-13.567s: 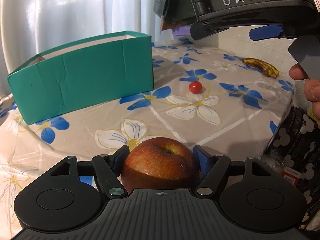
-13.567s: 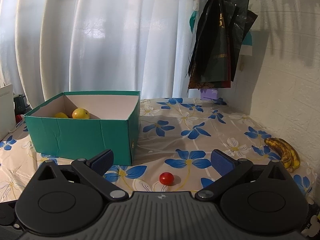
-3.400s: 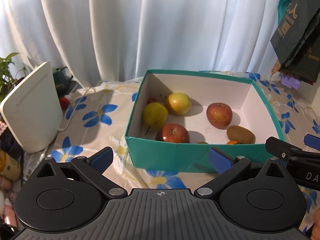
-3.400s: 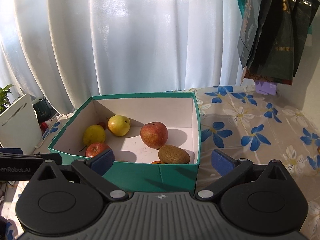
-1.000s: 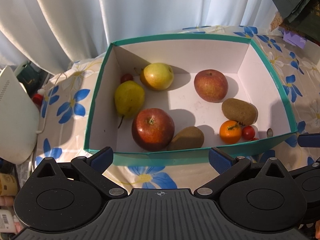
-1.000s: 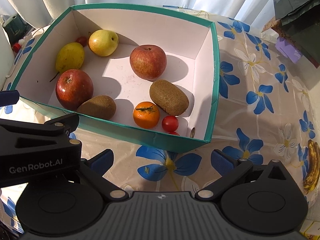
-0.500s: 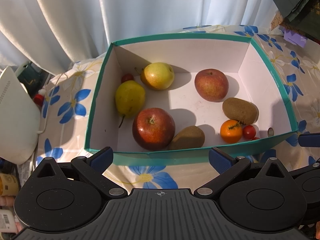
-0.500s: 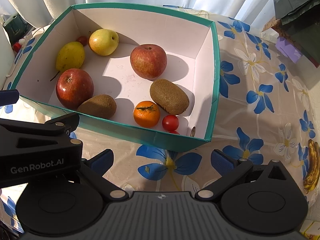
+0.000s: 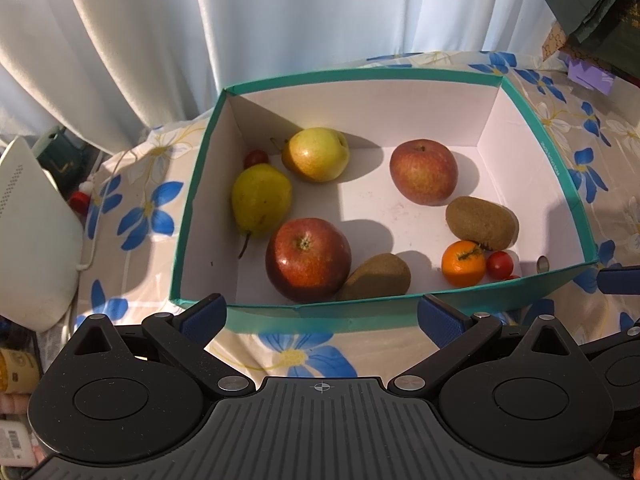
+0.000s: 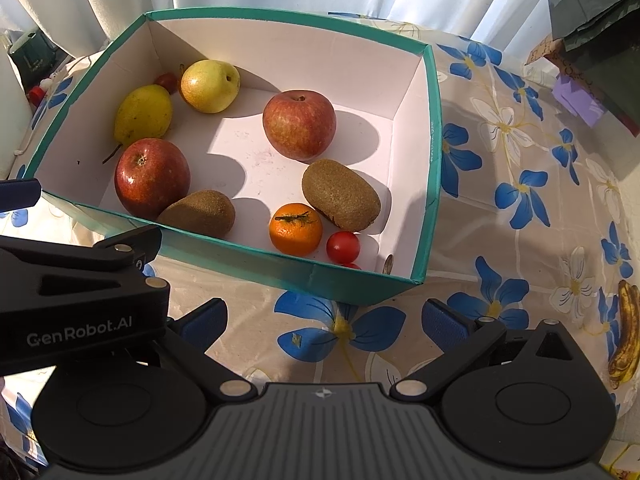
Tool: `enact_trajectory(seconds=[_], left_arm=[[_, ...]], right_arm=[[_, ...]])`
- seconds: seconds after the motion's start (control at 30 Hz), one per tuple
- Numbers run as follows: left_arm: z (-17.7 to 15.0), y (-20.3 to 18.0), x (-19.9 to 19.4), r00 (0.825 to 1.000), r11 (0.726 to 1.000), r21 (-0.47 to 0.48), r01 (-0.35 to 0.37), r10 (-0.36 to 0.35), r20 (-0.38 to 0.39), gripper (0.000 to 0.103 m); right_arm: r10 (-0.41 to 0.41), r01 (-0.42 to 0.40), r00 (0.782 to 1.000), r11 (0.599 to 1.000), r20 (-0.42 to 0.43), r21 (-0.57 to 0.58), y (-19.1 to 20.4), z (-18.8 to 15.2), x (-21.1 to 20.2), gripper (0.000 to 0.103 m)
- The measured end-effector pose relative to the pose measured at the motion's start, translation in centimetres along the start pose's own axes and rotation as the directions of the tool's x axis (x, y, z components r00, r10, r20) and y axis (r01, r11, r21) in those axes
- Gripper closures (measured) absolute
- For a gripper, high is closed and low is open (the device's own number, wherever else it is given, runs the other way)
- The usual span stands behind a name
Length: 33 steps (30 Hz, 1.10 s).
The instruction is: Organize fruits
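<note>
near kiwi point(image 9: 376, 278): lower part hidden behind the teal box point(image 9: 320, 312) front wall in the left wrist view.
second cherry tomato point(image 10: 352, 266): only a red sliver shows above the box rim (too little to judge).
small round object point(image 10: 387, 266): in the box corner, too small to identify.
banana point(image 10: 624, 332): cut off at the right edge of the right wrist view.

- One teal box point(image 10: 434, 148) on the counter.
- Two red apples point(image 10: 152, 178) point(image 10: 299, 125).
- Two yellow pears point(image 10: 143, 113) point(image 10: 210, 85).
- Two kiwis point(image 10: 341, 195) point(image 10: 198, 212).
- One mandarin point(image 10: 295, 229).
- Cherry tomatoes: at least two clearly seen point(image 10: 343, 247) point(image 10: 166, 80).
- One banana point(image 10: 626, 334) outside the box.
- Two hand-held grippers point(image 9: 322, 316) point(image 10: 322, 322).
</note>
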<state>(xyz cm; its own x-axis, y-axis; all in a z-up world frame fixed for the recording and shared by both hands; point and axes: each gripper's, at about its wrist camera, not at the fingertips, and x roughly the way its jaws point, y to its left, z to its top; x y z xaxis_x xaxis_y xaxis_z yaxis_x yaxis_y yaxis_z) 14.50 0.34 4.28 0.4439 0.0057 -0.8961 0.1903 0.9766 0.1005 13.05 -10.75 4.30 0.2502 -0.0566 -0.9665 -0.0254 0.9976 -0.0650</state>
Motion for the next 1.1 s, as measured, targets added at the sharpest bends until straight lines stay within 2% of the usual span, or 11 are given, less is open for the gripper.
enact_trajectory(seconds=[1.1], left_arm=[[-0.01,-0.58,-0.22,1.000,1.000,0.001,-0.024,0.024,0.013,0.000]], right_arm=[[0.001,-0.001,1.000,1.000,0.002,0.007,-0.04,-0.11,-0.15,0.000]])
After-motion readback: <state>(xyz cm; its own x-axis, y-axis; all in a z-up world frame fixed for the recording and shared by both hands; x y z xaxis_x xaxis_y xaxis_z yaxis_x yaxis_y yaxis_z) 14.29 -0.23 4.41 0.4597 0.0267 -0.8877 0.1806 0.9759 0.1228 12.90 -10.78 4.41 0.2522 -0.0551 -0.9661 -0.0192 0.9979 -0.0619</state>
